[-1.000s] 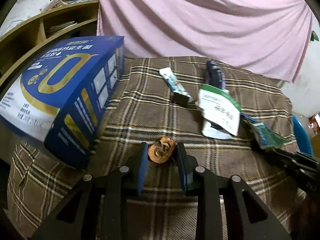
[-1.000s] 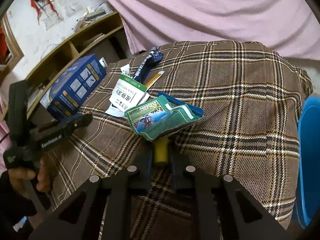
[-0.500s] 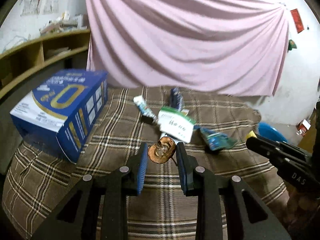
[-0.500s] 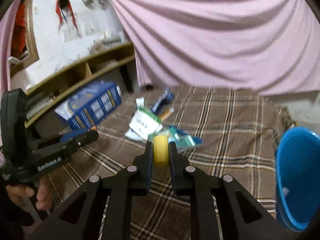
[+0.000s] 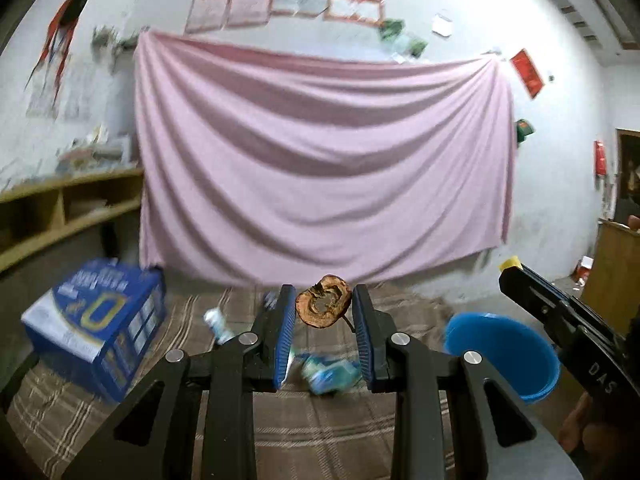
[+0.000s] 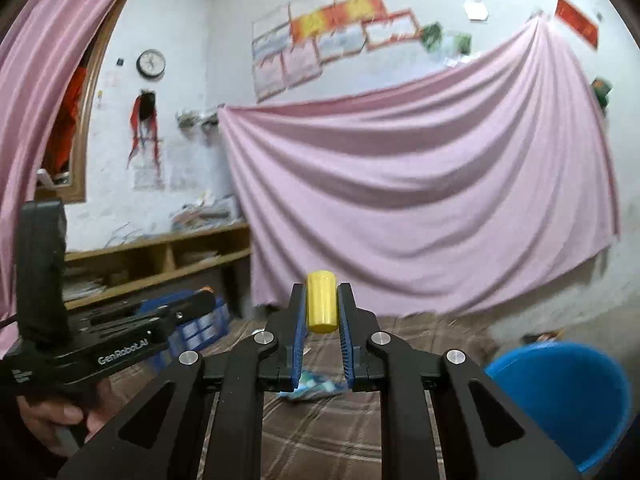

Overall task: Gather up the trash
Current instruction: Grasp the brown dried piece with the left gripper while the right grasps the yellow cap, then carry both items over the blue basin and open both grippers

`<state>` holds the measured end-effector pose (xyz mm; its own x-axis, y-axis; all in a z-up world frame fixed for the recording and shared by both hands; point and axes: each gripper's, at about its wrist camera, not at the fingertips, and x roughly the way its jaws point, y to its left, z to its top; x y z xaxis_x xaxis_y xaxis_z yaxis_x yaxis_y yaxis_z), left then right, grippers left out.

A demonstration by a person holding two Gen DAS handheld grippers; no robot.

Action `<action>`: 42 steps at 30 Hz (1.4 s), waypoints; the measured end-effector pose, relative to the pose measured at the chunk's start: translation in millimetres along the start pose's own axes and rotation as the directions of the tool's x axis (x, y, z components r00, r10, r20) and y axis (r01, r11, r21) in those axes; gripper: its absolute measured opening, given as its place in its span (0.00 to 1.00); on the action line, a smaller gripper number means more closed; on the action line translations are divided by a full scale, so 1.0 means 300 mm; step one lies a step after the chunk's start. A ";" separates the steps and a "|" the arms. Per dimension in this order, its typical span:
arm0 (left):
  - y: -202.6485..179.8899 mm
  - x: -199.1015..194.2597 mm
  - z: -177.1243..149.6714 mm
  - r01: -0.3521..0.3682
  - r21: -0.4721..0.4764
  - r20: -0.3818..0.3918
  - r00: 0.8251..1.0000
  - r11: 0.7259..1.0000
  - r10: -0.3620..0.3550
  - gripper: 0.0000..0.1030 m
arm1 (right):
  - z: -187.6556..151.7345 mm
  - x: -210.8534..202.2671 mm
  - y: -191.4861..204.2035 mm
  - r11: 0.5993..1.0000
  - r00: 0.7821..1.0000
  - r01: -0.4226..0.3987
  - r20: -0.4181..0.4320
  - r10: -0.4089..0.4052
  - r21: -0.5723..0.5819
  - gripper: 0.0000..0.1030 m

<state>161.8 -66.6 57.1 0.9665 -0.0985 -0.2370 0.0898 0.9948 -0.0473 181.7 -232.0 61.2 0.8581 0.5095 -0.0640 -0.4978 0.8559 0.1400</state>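
My left gripper (image 5: 323,305) is shut on a brown dried fruit slice (image 5: 323,306), held in the air above the plaid-covered table (image 5: 224,412). My right gripper (image 6: 322,304) is shut on a small yellow cylinder (image 6: 321,302), also lifted off the table. In the left wrist view the right gripper (image 5: 510,267) comes in from the right with the yellow piece at its tip. A blue bucket (image 5: 505,355) stands at the table's right end, seen too in the right wrist view as the blue bucket (image 6: 568,396). A green-blue wrapper (image 5: 329,376) and a small tube (image 5: 218,325) lie on the cloth.
A large blue box (image 5: 98,322) sits on the table's left side. A pink sheet (image 5: 320,160) hangs on the wall behind. Wooden shelves (image 5: 60,216) with papers run along the left. A person's hand (image 6: 52,420) grips the left tool's handle.
Both grippers have risen off the table and tilted up toward level, carrying the fruit slice and the yellow cylinder. The blue bucket has come into view at the right.
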 end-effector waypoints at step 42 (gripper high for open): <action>-0.563 0.369 -0.004 0.395 0.068 -0.243 0.897 0.916 -0.368 0.24 | -0.038 -0.200 -0.524 0.900 0.915 0.403 -0.113 -0.389 0.165 0.13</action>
<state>253.3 -245.7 37.8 0.7760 -0.4609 -0.4306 0.4802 0.8743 -0.0706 207.1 -396.0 31.8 0.9640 0.1433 -0.2241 -0.0817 0.9613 0.2632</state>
